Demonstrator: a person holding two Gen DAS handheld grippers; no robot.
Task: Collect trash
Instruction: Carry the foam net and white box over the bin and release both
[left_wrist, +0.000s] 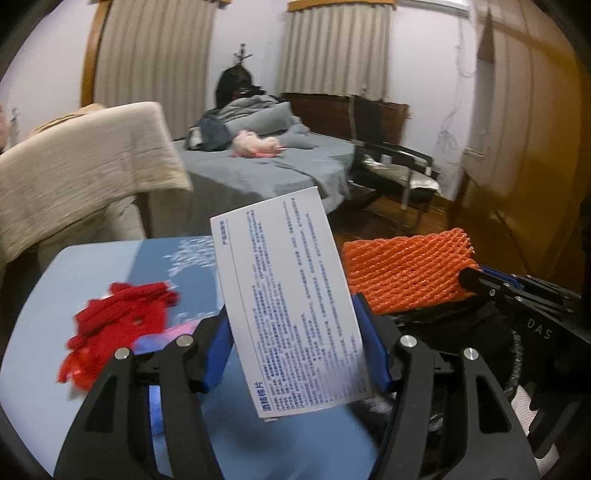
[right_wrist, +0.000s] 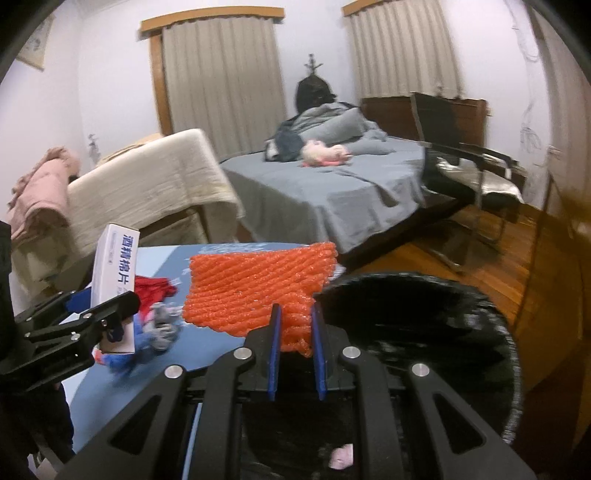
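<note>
My left gripper is shut on a white printed box, held upright above the blue table. The same box and left gripper show at the left of the right wrist view. My right gripper is shut on an orange foam net, which hangs over the rim of a black bin. In the left wrist view the net sits to the right, with the right gripper clamped on its edge. A red crumpled scrap lies on the table.
A grey crumpled wad and the red scrap lie on the table. Something pink lies inside the bin. Behind stand a cream-draped sofa, a grey bed and a black chair on wood floor.
</note>
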